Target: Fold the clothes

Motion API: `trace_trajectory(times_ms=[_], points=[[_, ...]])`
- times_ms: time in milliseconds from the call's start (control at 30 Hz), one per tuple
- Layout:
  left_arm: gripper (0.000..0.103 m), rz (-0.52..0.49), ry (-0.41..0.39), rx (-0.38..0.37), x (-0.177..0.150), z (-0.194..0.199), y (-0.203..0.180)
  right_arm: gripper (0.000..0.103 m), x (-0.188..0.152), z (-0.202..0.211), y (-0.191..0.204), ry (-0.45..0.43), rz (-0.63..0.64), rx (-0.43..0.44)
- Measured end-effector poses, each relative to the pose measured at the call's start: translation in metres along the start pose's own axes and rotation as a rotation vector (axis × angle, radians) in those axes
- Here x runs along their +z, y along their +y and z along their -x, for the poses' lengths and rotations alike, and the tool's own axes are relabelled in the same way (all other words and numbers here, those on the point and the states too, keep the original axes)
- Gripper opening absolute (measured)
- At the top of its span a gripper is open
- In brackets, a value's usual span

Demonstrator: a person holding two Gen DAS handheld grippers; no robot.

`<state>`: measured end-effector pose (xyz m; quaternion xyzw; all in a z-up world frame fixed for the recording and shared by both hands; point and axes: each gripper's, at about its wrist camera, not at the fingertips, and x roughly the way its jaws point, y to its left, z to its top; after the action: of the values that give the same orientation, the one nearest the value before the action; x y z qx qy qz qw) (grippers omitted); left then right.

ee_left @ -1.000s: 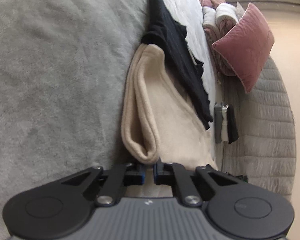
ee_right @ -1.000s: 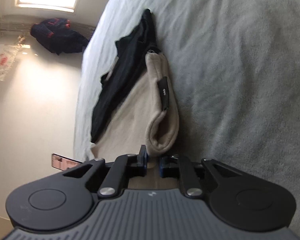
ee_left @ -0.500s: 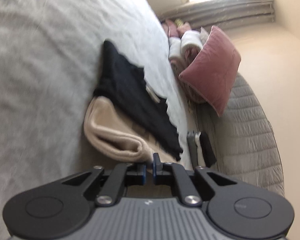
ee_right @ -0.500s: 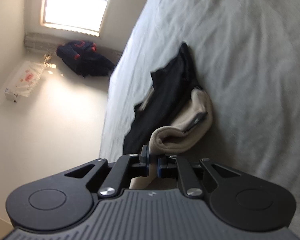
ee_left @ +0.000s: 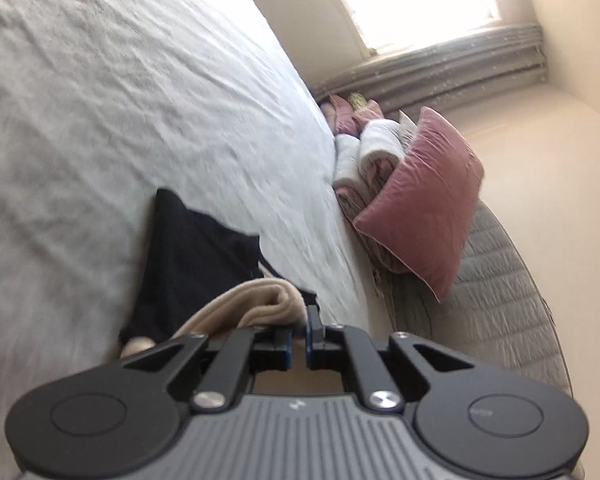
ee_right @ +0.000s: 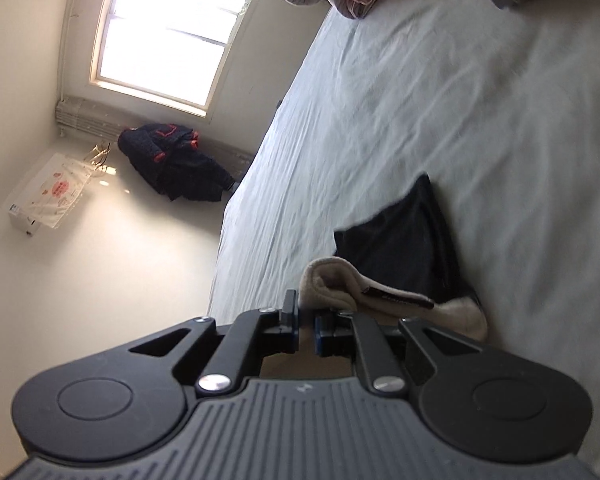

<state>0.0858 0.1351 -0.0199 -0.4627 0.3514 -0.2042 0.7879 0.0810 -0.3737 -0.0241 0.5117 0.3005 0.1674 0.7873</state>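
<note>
Both the left gripper (ee_left: 299, 330) and right gripper (ee_right: 306, 320) pinch the doubled beige garment (ee_left: 247, 305) over the black garment (ee_left: 196, 260), mid-fold

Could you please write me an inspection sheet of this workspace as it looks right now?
Surface: bed with a wrinkled pale sheet.
Job's things: beige garment, folded over, lying partly on a black garment.
Clutter: pink cushion and rolled towels at the bed's edge; dark jacket and printed bag on the floor.
Grippers: left gripper and right gripper each pinch the beige garment's folded edge.
Cables: nothing seen.
Surroundings: bright window, plain walls, grey quilted cover beside the bed.
</note>
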Motion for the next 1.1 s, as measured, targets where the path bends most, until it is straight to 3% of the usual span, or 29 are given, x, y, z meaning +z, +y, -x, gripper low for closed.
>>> trace_trajectory(times_ms=[467, 667, 733, 800, 833, 867, 900, 967, 1100], points=[[0.006, 0.097, -0.048, 0.112, 0.055, -0.086, 0.037, 0.011, 0.041, -0.092, -0.037, -0.032, -0.006, -0.079], [0.01, 0.025, -0.077, 0.182, 0.061, -0.096, 0.044, 0.012, 0.039, -0.102, -0.057, -0.033, -0.02, -0.098], [0.016, -0.025, -0.137, 0.199, 0.061, -0.087, 0.037, 0.014, 0.037, -0.095, -0.049, -0.037, 0.024, -0.099], [0.034, -0.073, -0.197, 0.213, 0.061, -0.077, 0.029, 0.019, 0.033, -0.087, -0.036, -0.047, 0.094, -0.106], [0.039, -0.091, -0.226, 0.213, 0.061, -0.072, 0.024, 0.033, 0.03, -0.083, -0.03, -0.06, 0.131, -0.11], [0.039, -0.115, -0.248, 0.212, 0.06, -0.068, 0.018, 0.055, 0.028, -0.079, -0.024, -0.086, 0.168, -0.113], [0.039, -0.149, -0.254, 0.21, 0.058, -0.066, 0.011, 0.061, 0.024, -0.075, -0.018, -0.117, 0.209, -0.116], [0.042, -0.219, -0.258, 0.209, 0.052, -0.066, -0.004, 0.062, 0.017, -0.07, -0.004, -0.158, 0.296, -0.12], [0.044, -0.375, -0.181, 0.259, 0.023, -0.095, -0.018, 0.062, -0.01, -0.084, 0.023, -0.133, 0.512, -0.175]])
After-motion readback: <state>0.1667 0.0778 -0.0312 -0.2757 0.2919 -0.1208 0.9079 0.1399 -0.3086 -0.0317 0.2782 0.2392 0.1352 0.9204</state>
